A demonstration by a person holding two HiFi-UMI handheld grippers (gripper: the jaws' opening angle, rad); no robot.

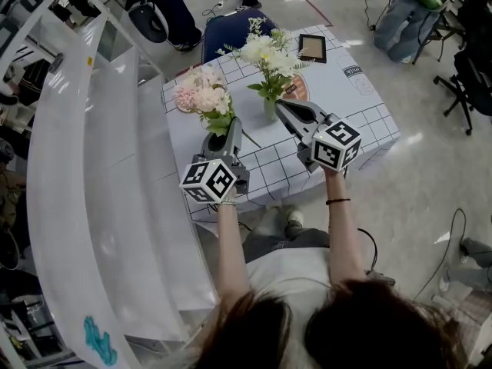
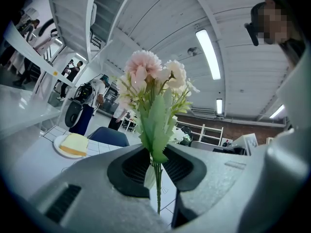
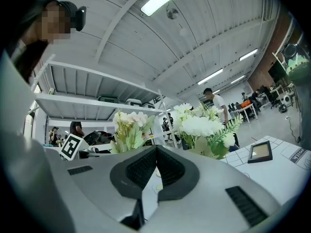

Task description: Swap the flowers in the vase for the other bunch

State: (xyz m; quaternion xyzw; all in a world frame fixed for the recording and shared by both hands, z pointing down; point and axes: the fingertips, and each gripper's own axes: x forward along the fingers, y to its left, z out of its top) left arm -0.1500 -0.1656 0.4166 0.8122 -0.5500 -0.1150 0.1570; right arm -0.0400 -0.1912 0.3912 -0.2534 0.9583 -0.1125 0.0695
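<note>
Pinching the thin stems of the pink bunch [image 1: 201,92] above the left edge of the surface [image 1: 361,129], the left claw [image 1: 232,127] risks them slipping; the right claw [image 1: 283,108], closed and empty just beside the vase [image 1: 270,111] of white flowers [image 1: 269,52], could tip it.

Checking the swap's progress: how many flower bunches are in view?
2. The pink bunch is held by its stems in the left tool; the white bunch stands in the vase on the table. None seems hidden.
</note>
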